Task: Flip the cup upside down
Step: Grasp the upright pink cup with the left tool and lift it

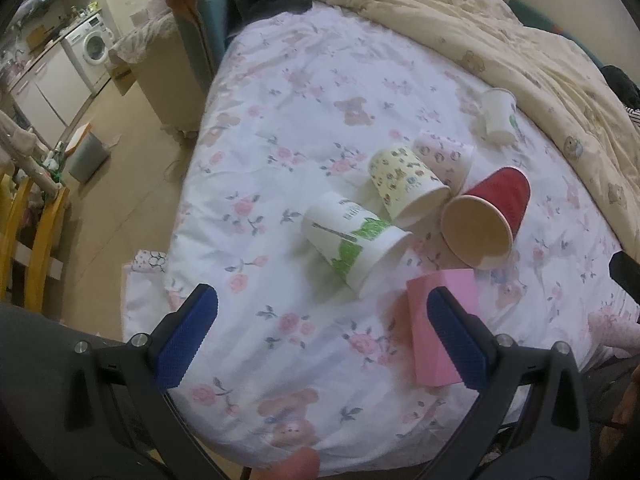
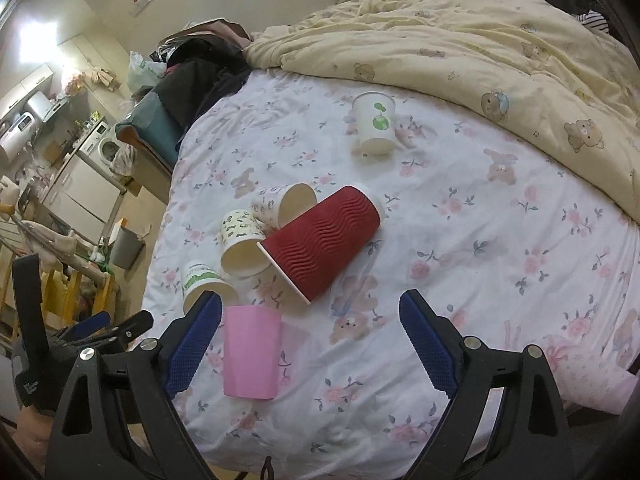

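Floral cotton, white with pink roses and bears, covers the bed point(image 2: 460, 240) that both my grippers hang over. From my left gripper point(image 1: 322, 344), jaws spread wide on nothing, I see a washing machine point(image 1: 94, 44) far left that the right view shows only small. Left to right lie the green-printed white cup point(image 1: 352, 242) on its side, the yellow patterned cup point(image 1: 404, 184) and the pink patterned cup point(image 1: 444, 158) behind it, then the red ribbed cup point(image 1: 486, 216) with its brown, hollow inside open toward me. Only this view looks into that mouth; the right view shows its wavy flank. A pink cup point(image 1: 444, 332) lies near, partly behind my right finger. My right gripper point(image 2: 310, 346), also wide and holding nothing, shows the globe cup point(image 2: 374, 122) upright far off, its green print facing me. Cream quilt point(image 2: 480, 48) is heaped far right.
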The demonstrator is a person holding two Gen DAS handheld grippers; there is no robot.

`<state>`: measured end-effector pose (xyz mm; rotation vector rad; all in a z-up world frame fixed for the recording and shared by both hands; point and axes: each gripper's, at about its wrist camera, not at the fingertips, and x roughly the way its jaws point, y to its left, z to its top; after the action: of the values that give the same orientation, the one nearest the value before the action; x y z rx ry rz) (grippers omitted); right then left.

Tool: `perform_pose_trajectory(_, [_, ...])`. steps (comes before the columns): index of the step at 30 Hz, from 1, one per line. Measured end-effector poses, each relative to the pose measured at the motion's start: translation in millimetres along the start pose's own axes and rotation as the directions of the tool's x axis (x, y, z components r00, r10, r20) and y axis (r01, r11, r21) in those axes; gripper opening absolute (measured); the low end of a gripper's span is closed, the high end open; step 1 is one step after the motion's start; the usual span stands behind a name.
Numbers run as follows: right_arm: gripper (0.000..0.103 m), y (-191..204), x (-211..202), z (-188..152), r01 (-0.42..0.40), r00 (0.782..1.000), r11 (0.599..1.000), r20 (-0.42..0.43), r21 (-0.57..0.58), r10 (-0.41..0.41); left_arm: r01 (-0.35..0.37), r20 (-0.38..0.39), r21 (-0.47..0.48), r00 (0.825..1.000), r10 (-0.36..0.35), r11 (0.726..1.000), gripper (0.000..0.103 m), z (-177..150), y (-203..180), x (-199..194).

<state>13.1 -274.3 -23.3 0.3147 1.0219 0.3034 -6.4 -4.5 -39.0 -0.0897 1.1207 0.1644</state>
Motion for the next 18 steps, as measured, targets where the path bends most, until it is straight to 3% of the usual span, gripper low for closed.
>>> perform_pose_trajectory(4, [0.093, -3, -1, 0, 0.013, 1.0, 1.0, 0.0, 0.012, -0.013, 0.022, -0.038, 0.011, 0.999, -0.022, 1.0, 0.103, -5, -17, 4])
perform_pose_trajectory(6, [0.093, -8, 0, 0, -0.022, 1.0, 0.999, -0.014, 0.048, 0.022, 0.046, -0.071, 0.023, 0.997, -0.044, 0.999, 0.103, -9, -30, 8])
perform_pose_trajectory(11, [0.093, -19, -1, 1, -0.024, 1.0, 0.995, -0.017, 0.098, 0.026, 0.081, -0.167, 0.088, 0.984, -0.066, 0.993, 0.103, -26, -66, 32])
perform_pose_trajectory(18, [0.093, -34, 0, 3, -0.011, 1.0, 0.987, -0.024, 0.158, 0.015, 0.109, -0.241, 0.133, 0.968, -0.075, 0.985, 0.1, -37, -100, 55])
